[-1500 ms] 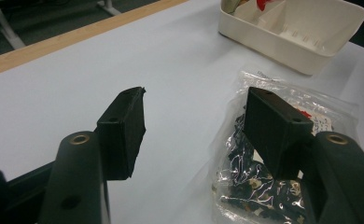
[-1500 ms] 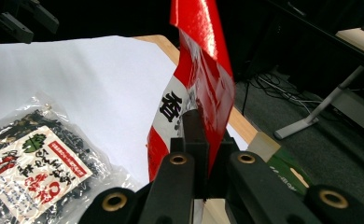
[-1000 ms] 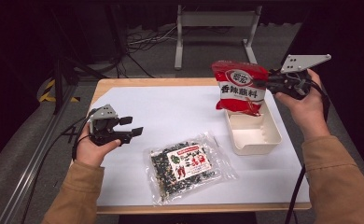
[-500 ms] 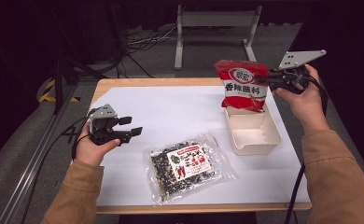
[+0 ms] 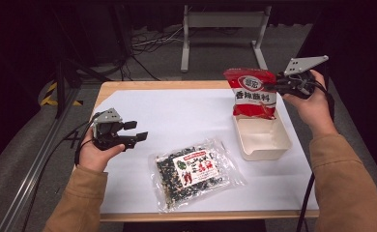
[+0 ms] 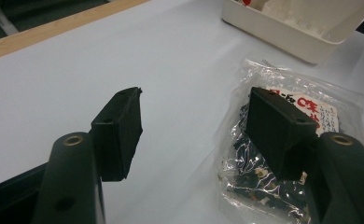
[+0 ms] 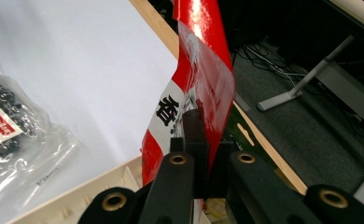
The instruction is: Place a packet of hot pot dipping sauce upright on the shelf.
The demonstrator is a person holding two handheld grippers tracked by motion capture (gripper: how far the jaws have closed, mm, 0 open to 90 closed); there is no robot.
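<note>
- Red seasoning packet [image 5: 252, 92] is hanging upright in the air over the far end of the white tray [image 5: 264, 141], its bottom edge dipping just inside the tray rim; pinched at its upper right edge.
- Table [image 5: 177, 87] is carrying a white sheet [image 5: 186, 116] across most of its top, wooden edge showing at the far and near sides.
- White tray is sitting on the sheet at the right side.
- Clear bag of dark dried bits [image 5: 194, 171] with a red-and-white label is lying flat on the sheet, near the table's front edge, left of the tray and apart from it.
- Right gripper [image 5: 273, 87] is gripping the red packet: fingers [image 7: 194, 126] closed tight on the packet's edge, held level out to the right of it.
- Left gripper [image 5: 136, 137] is hovering over the sheet's left side, fingers [image 6: 119, 126] standing apart with nothing between them, pointing toward the clear bag, not touching it.
</note>
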